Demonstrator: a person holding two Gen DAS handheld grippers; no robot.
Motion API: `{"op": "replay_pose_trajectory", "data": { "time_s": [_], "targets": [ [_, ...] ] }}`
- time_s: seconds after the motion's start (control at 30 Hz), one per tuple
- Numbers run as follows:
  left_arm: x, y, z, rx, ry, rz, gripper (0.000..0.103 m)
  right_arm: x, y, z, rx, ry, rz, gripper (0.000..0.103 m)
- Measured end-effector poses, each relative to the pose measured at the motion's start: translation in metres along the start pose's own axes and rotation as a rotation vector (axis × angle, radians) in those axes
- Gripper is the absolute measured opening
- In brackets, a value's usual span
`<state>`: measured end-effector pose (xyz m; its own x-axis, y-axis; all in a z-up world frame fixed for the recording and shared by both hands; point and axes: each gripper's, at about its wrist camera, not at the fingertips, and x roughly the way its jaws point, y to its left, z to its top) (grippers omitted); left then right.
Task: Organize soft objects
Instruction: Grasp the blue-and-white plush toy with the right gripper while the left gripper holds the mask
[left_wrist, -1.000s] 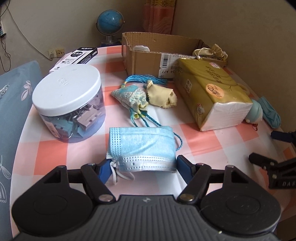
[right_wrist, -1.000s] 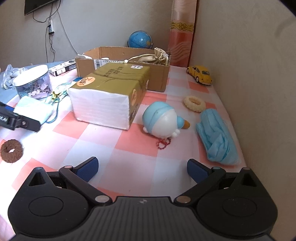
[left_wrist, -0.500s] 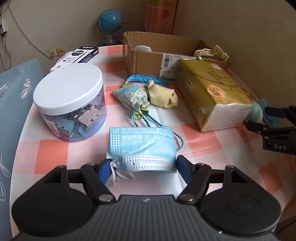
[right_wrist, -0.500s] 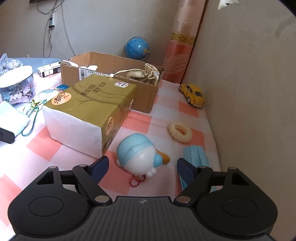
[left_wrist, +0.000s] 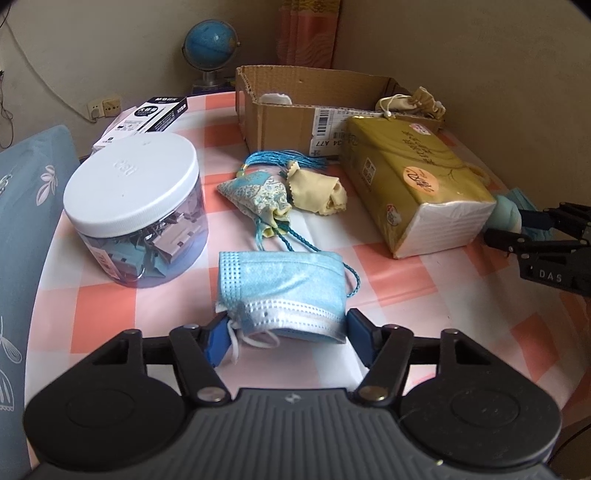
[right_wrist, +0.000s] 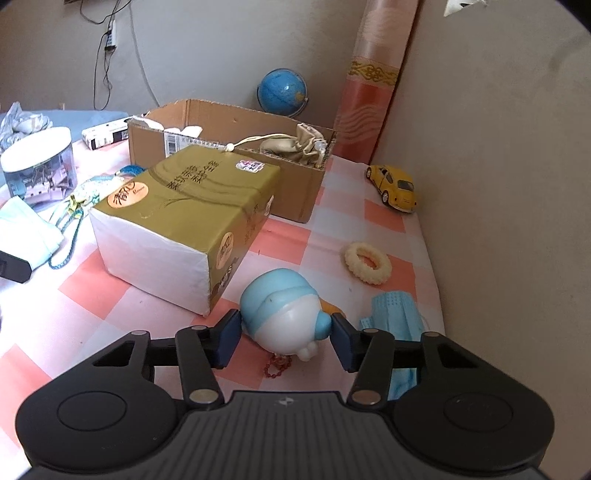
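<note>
Jaws of right gripper (right_wrist: 284, 334), earlier wide, closing on blue toy (right_wrist: 284, 317); left gripper (left_wrist: 284, 334) closing on mask (left_wrist: 282, 291).

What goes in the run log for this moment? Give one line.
left gripper: closing around folded face mask | right gripper: closing around blue-and-white squishy toy | cardboard box: not yet reached

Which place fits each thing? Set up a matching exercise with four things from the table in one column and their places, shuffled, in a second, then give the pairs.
Things:
1. folded face mask
2. blue and white toy
3. beige drawstring pouch
4. yellow toy car

Places:
A. on the edge of the cardboard box
B. by the wall, beyond the cream ring
C. between the left hand-held gripper fingers
D. between the right hand-held gripper fingers

Pairs: 1-C, 2-D, 3-A, 4-B
</note>
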<state>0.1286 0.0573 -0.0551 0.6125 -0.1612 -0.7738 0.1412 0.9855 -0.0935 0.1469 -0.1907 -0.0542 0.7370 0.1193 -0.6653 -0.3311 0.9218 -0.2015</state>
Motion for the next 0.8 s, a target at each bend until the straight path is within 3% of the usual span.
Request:
{"op": "replay_pose_trajectory", "data": {
  "time_s": [0.1, 0.2, 0.23, 0.27, 0.33, 0.53, 0.8],
  "targets": [
    [-0.002, 0.001, 0.0, 0.019, 0.004, -0.004, 0.051, -0.008, -0.002, -0.001, 0.016, -0.001, 0.001, 0.057],
    [-0.003, 0.002, 0.0, 0.021, 0.004, 0.01, 0.051, -0.016, -0.001, -0.004, 0.018, -0.005, 0.002, 0.057],
    [-0.004, 0.003, 0.0, 0.019, -0.002, 0.019, 0.059, -0.019, -0.001, -0.005, 0.017, -0.007, 0.001, 0.057],
    [-0.005, 0.003, 0.0, 0.015, -0.007, 0.03, 0.075, -0.021, 0.0, -0.005, 0.017, -0.007, 0.003, 0.057],
    [-0.011, 0.003, 0.0, 0.005, -0.037, 0.049, 0.09, -0.024, -0.001, -0.007, 0.022, -0.006, 0.005, 0.057],
    [-0.017, -0.004, 0.0, 0.065, -0.09, 0.112, 0.092, -0.027, -0.001, -0.008, 0.029, -0.011, 0.014, 0.057],
    [0.017, -0.011, 0.012, 0.055, -0.039, 0.096, 0.092, -0.025, 0.0, -0.01, 0.042, -0.003, 0.027, 0.057]
  ]
}}
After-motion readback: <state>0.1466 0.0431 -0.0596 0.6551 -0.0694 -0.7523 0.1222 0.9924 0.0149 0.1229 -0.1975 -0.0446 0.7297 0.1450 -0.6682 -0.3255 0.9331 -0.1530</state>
